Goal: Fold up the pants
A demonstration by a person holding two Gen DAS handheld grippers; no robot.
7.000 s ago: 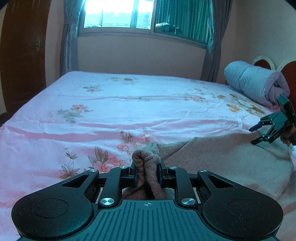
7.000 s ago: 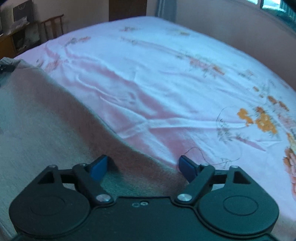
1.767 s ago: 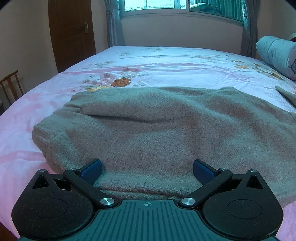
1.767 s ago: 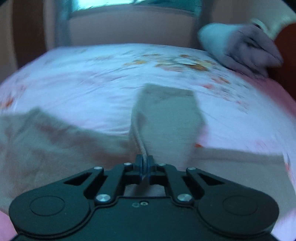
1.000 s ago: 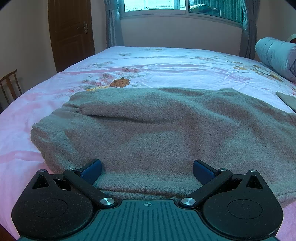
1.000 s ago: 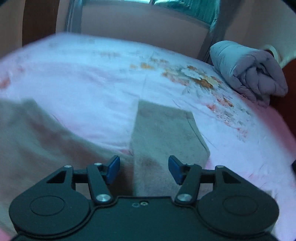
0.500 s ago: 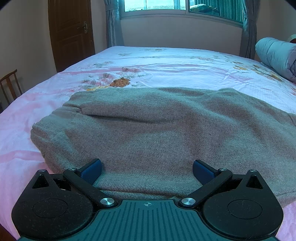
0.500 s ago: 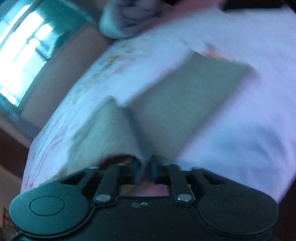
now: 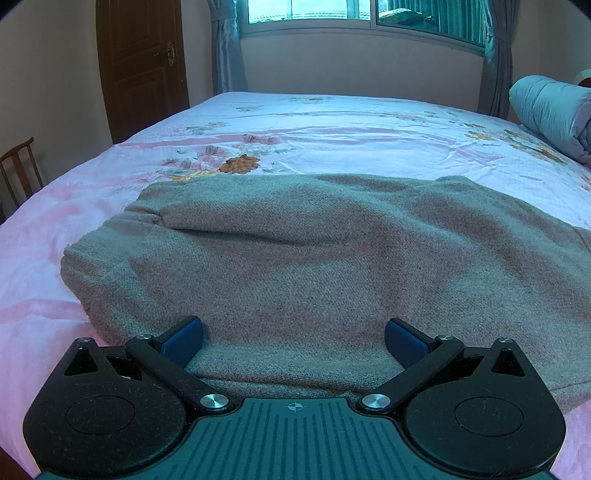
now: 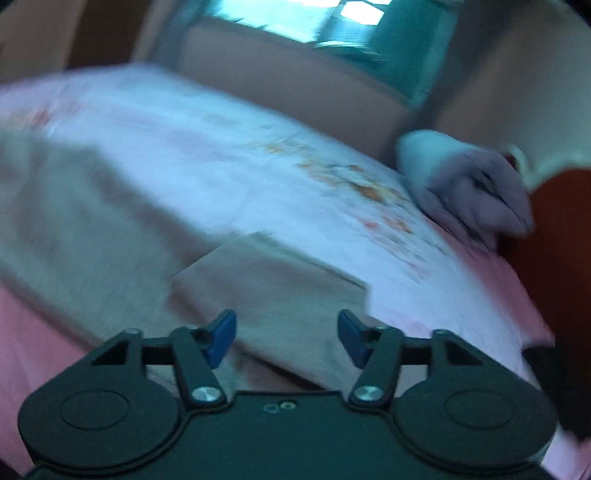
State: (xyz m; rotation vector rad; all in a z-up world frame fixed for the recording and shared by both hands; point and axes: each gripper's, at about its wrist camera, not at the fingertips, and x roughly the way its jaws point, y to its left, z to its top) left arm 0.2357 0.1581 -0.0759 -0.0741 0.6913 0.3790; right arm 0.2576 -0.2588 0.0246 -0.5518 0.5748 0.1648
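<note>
Grey-brown knit pants (image 9: 295, 251) lie spread across the pink floral bed. In the left wrist view my left gripper (image 9: 293, 338) is open and empty, its blue pads resting low over the near edge of the fabric. In the blurred right wrist view my right gripper (image 10: 286, 336) is open and empty just above a folded leg end of the pants (image 10: 273, 288). The rest of the pants (image 10: 74, 206) stretches off to the left.
The bed (image 9: 332, 125) fills both views. A rolled grey-blue quilt (image 9: 550, 110) lies at the head, also in the right wrist view (image 10: 465, 184). A brown door (image 9: 140, 66), a wooden chair (image 9: 18, 170) and a curtained window (image 9: 362, 14) line the room.
My right gripper was shut on the leg end half a second ago; now it is open and the leg end lies on the bed. The left gripper has not moved.
</note>
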